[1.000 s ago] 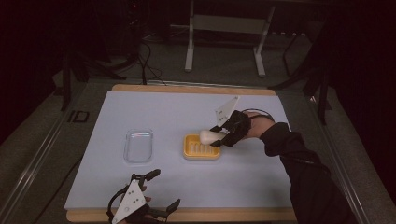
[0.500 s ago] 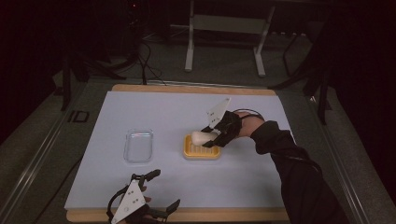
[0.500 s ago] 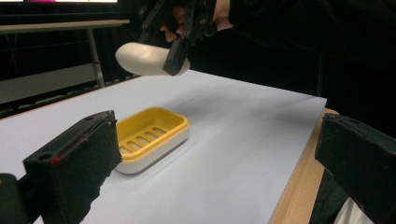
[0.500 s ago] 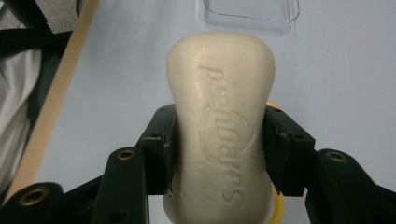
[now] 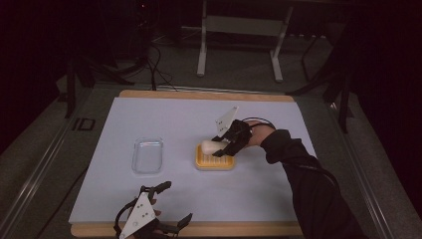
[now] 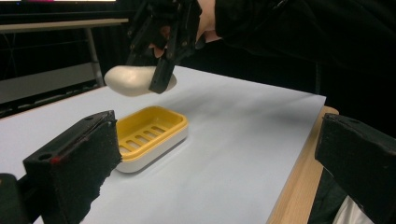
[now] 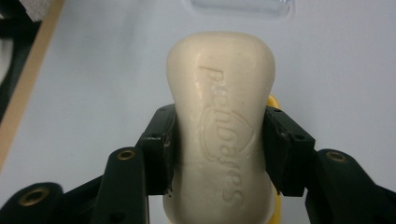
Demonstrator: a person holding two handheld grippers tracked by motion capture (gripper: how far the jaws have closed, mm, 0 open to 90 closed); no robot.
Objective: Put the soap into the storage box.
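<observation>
Gripping a cream soap bar (image 7: 219, 126) across its waist, the right gripper (image 5: 225, 144) has both jaws pressed flat vs the bar's long sides; embossed lettering faces the right gripper view, w/ most of the bar sticking out past the jaws. From the left gripper view the bar (image 6: 135, 80) hangs in the air above the yellow soap dish (image 6: 148, 135), clear of it, not touching. High view puts bar (image 5: 211, 146) over the dish's far-left part.

Dish (image 5: 215, 163) is yellow w/ a slotted insert on a white base, sitting near the middle of the pale sheet (image 5: 164, 117) that covers the wooden table (image 5: 209, 94). Nothing lies in the dish; slots all visible in the left gripper view.

Left gripper (image 5: 168, 204) sits at the near edge of the table, jaws spread wide, nothing between them; its grey three-cornered plate (image 5: 138, 218) faces up. In its own view both black jaws frame the scene far apart, foam-faced pads bare.

Clear plastic lid or tray (image 5: 148, 155) lies flat on the sheet to the left of the dish, well apart from it, between the left gripper & the table's far edge. Can't tell if it's a lid or a shallow tray. Person's dark sleeve (image 5: 308, 184) comes in from bottom right. Metal stand legs (image 5: 201, 47) stand on the floor beyond the table; room is dark.
</observation>
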